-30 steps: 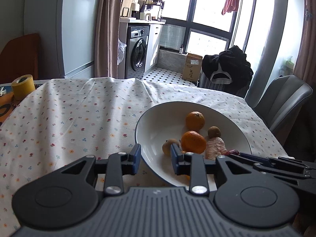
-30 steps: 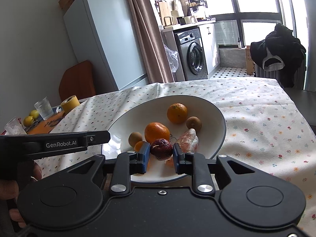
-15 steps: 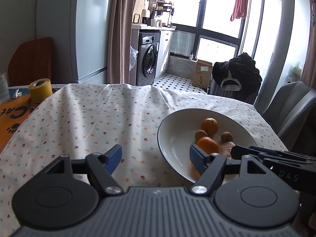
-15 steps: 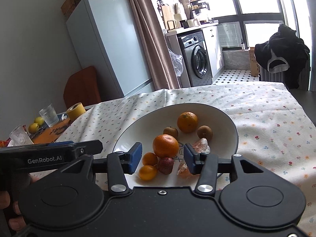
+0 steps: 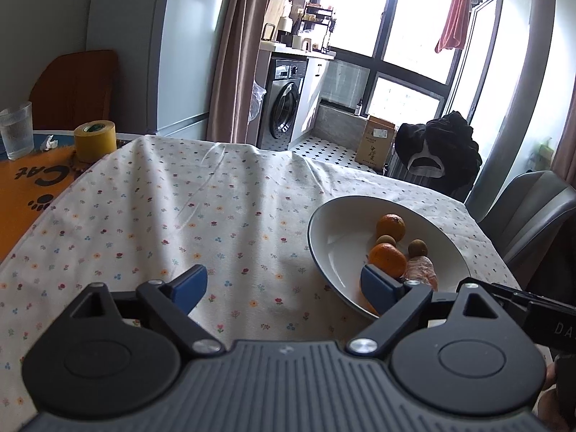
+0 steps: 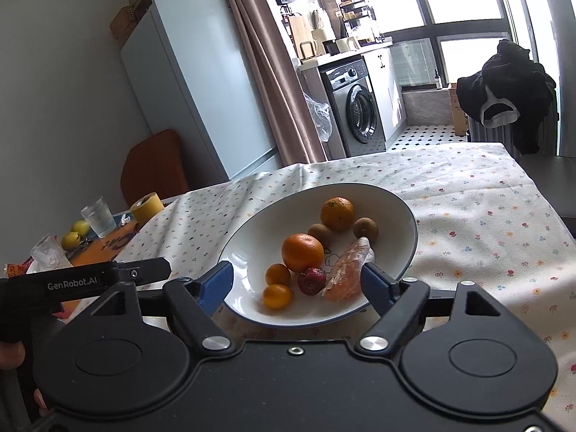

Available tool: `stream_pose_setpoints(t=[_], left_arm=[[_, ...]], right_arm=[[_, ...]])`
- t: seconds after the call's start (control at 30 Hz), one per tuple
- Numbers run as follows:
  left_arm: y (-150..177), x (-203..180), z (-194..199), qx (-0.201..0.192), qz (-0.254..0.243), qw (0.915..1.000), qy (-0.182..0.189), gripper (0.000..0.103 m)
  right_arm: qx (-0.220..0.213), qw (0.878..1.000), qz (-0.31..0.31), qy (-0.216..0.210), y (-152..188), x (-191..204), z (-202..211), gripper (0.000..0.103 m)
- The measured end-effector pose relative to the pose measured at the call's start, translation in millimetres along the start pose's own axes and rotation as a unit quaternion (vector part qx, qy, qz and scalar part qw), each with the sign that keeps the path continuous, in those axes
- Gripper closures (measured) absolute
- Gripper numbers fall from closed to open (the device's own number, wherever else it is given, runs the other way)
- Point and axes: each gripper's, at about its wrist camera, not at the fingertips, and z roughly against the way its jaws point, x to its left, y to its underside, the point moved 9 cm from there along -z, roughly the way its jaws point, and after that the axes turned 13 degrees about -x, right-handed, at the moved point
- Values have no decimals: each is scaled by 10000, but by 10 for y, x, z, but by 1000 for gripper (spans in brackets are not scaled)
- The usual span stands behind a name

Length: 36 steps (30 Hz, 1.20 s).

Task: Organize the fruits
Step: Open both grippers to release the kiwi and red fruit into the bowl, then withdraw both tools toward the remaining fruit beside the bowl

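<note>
White bowl (image 6: 403, 201): centre of the right wrist view, on the flowered desk (image 5: 144, 216).
Fruit: two oranges (image 6: 301, 252), small brown and orange fruits, a dark red one (image 6: 311, 281), all inside the bowl.
Left gripper (image 5: 284, 284): jaws wide, empty, lower centre.
Right gripper (image 6: 298, 284): jaws wide, empty, framing the bowl's near rim.

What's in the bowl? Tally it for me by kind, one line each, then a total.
In the white bowl, as the right wrist view shows it:
Large oranges: 2
Small orange citrus: 2
Small brown round fruits: 2
Dark red fruit: 1
Plastic-wrapped orange piece: 1
Total: 8
</note>
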Motion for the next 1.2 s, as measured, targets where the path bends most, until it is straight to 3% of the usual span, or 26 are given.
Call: stream_pose_setpoints(t=[0.37,0.7,1.2], left_arm=[[5,51,235,-73,76,9999,0,7],[14,100,469,-208,177,9996,3,1],[87,97,640,-258,232,9993,115,1]], right_arm=[[-111,9999,95,-65,36,90,194,0],[-88,9999,143,-30,102,138,357,0],[-111,9998,101,-94,163,145,503,0]])
